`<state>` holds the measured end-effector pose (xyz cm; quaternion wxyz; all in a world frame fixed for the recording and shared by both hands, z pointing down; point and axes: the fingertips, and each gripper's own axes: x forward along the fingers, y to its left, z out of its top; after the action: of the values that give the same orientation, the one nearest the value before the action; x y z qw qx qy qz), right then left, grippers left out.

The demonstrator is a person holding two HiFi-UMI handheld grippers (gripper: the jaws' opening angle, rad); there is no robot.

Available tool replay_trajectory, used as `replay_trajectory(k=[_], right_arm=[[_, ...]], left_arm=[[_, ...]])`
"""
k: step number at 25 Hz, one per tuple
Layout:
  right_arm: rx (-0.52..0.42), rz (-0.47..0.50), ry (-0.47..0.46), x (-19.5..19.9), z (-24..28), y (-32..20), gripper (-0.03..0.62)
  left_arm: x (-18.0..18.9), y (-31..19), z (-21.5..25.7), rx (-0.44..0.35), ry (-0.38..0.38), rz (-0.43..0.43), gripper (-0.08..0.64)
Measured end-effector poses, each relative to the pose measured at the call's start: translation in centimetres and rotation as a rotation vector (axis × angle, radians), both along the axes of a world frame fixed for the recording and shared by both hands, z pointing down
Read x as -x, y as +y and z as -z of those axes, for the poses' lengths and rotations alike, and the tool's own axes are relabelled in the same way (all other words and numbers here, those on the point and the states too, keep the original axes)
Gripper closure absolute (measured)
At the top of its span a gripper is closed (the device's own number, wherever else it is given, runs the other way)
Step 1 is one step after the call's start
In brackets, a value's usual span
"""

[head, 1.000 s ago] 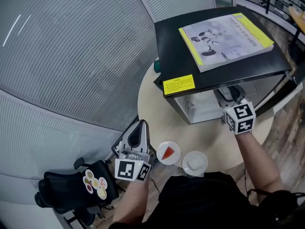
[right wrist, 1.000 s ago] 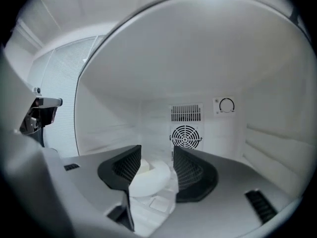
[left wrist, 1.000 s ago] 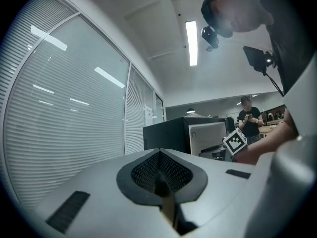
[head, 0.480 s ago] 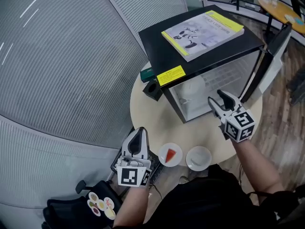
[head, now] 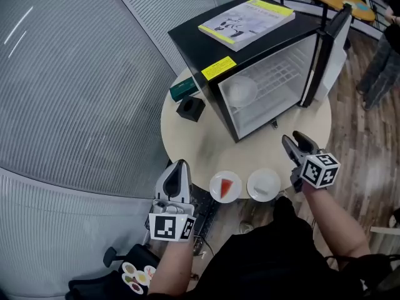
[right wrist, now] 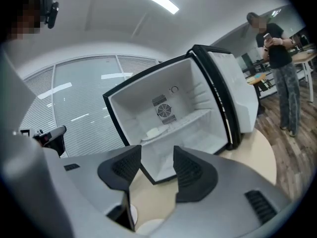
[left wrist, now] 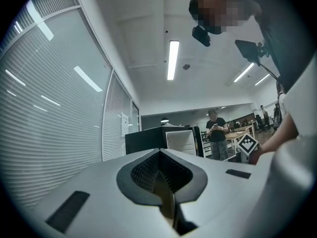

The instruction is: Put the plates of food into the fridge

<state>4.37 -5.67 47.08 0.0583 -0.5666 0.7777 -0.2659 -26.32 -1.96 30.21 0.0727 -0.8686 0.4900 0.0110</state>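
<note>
Two white plates sit at the near edge of the round table (head: 187, 136): one with a red slice (head: 225, 186), one with a pale piece of food (head: 263, 184). Behind them the black fridge (head: 250, 67) stands with its door (head: 331, 45) wide open; a third white plate (head: 240, 91) lies on its shelf. My right gripper (head: 294, 139) is open and empty, just right of the plates, pointing at the fridge (right wrist: 173, 113) and its inner plate (right wrist: 156, 131). Left of the plates, off the table edge, my left gripper (head: 180, 167) is shut on nothing (left wrist: 161, 175).
A book (head: 247, 20) lies on the fridge top. A black box (head: 190, 108) and a green box (head: 183, 90) stand on the table left of the fridge. A person (head: 381, 55) stands at the far right. Glass walls with blinds run along the left.
The fridge door now stands wide open. My right gripper has drawn back from the fridge toward the near table edge beside the plates. The left gripper has shifted slightly.
</note>
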Motion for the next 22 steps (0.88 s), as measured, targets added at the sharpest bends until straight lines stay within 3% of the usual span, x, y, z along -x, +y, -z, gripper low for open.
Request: replay_trajectory(k=[11, 22], right_arm=[[0.251, -0.196, -0.203, 0.1, -13.0, 11.9, 0.383], [0.496, -0.283, -0.517, 5.3, -25.6, 16.7, 0.383]], left_arm=[[-0.7, 3.5, -1.6, 0.015, -0.038, -0.124, 0.558], [1.0, 5.6, -3.1, 0.049, -0.112, -0.116, 0.558]])
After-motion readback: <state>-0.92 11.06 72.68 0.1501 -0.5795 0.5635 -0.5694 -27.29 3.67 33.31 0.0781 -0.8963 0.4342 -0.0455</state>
